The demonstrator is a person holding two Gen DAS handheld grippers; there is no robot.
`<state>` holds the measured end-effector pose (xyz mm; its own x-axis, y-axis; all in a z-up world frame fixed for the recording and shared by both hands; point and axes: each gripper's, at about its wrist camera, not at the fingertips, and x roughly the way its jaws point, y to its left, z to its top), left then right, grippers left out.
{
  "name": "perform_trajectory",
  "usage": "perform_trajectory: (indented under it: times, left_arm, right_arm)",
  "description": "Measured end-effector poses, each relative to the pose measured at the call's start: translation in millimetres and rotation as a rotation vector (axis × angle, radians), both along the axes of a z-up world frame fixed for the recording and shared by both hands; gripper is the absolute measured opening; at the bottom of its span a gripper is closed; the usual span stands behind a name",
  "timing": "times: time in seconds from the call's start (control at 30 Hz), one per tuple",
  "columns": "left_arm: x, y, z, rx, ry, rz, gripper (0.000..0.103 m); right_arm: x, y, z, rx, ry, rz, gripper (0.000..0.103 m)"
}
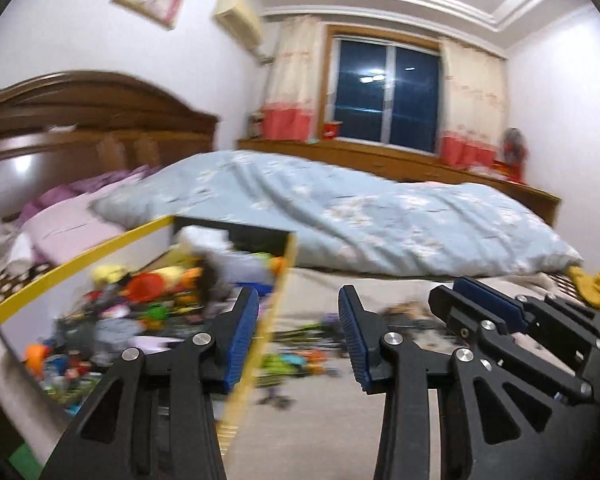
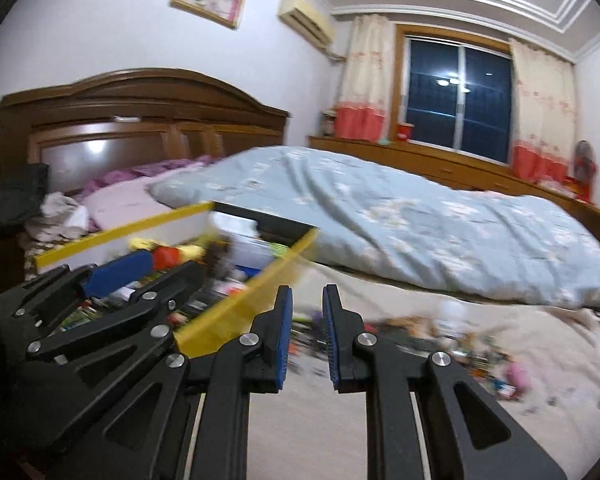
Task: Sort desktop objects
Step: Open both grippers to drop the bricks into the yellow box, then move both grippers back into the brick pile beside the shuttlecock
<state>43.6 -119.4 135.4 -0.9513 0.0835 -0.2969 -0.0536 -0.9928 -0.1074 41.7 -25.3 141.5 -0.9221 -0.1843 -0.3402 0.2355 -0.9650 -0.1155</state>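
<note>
Small blurred toys [image 2: 440, 340] litter the bed at our twelve o'clock; our left tool [image 1: 298, 336] and right tool [image 2: 307, 334] gape empty beside the yellow-rimmed box [image 1: 80, 264].

The headboard [image 2: 140, 120] is glossy varnished wood, and the blue quilt [image 1: 340, 208] is soft, creased cloth. The left gripper [image 1: 298, 316] and right gripper [image 2: 307, 312] are matt black plastic with ribbed blue pads [image 1: 244, 332] and shiny metal pins.
</note>
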Motion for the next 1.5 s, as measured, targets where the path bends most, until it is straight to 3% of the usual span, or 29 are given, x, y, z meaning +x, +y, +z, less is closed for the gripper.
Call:
perform_trajectory:
  times: [0.2, 0.37, 0.47, 0.53, 0.57, 0.6, 0.63, 0.67, 0.73, 0.9, 1.03, 1.1, 1.33, 1.5]
  left_arm:
    - [11.1, 54.6, -7.6, 0.023, 0.012, -0.103, 0.042]
    - [6.0, 90.4, -20.7, -0.011, -0.019, -0.18, 0.042]
    - [7.8, 112.7, -30.2, -0.069, -0.021, -0.192, 0.042]
    - [6.9, 129.2, -39.7, -0.149, -0.023, -0.196, 0.045]
    - [1.9, 131.5, -42.9, -0.146, -0.056, -0.228, 0.057]
    - [-9.6, 126.6, -47.9, -0.075, -0.136, -0.28, 0.06]
    - [-19.4, 117.6, -53.1, 0.003, -0.198, -0.292, 0.061]
    - [-30.0, 108.2, -57.4, 0.07, -0.251, -0.288, 0.061]
    - [-55.8, 91.1, -66.3, 0.146, -0.348, -0.274, 0.061]
    - [-98.2, 75.4, -94.9, 0.132, -0.444, -0.147, 0.061]
    - [-131.0, 75.7, -125.7, 0.103, -0.533, -0.074, 0.061]
    - [-141.5, 79.5, -133.7, 0.094, -0.57, -0.062, 0.061]
    - [-158.4, 80.2, -137.1, 0.104, -0.57, -0.067, 0.062]
    - [-174.9, 79.6, -140.0, 0.115, -0.581, -0.069, 0.062]
  right_arm:
    - [28.6, 71.4, -12.0, -0.133, -0.031, -0.143, 0.017]
    - [34.7, 102.3, -25.1, -0.062, -0.054, -0.222, 0.017]
    - [41.9, 119.5, -42.1, -0.064, -0.019, -0.233, 0.017]
    - [39.0, 131.9, -61.6, -0.088, -0.057, -0.208, 0.017]
    - [33.0, 138.9, -71.0, -0.113, -0.108, -0.183, 0.028]
    - [19.6, 147.9, -83.3, -0.148, -0.207, -0.168, 0.058]
    - [1.0, 155.0, -93.5, -0.167, -0.326, -0.175, 0.064]
    - [-11.5, 162.4, -99.4, -0.184, -0.404, -0.17, 0.064]
    - [-30.0, 176.3, -103.7, -0.182, -0.45, -0.178, 0.066]
    - [-61.1, 201.1, -114.2, -0.057, -0.471, -0.267, 0.077]
    - [-91.9, 202.2, -128.9, 0.146, -0.462, -0.344, 0.077]
    - [-106.4, 208.9, -133.3, 0.132, -0.465, -0.341, 0.078]
    - [-149.7, 218.6, -140.7, 0.0, -0.514, -0.295, 0.078]
    - [-179.0, 211.9, -148.5, -0.032, -0.549, -0.26, 0.078]
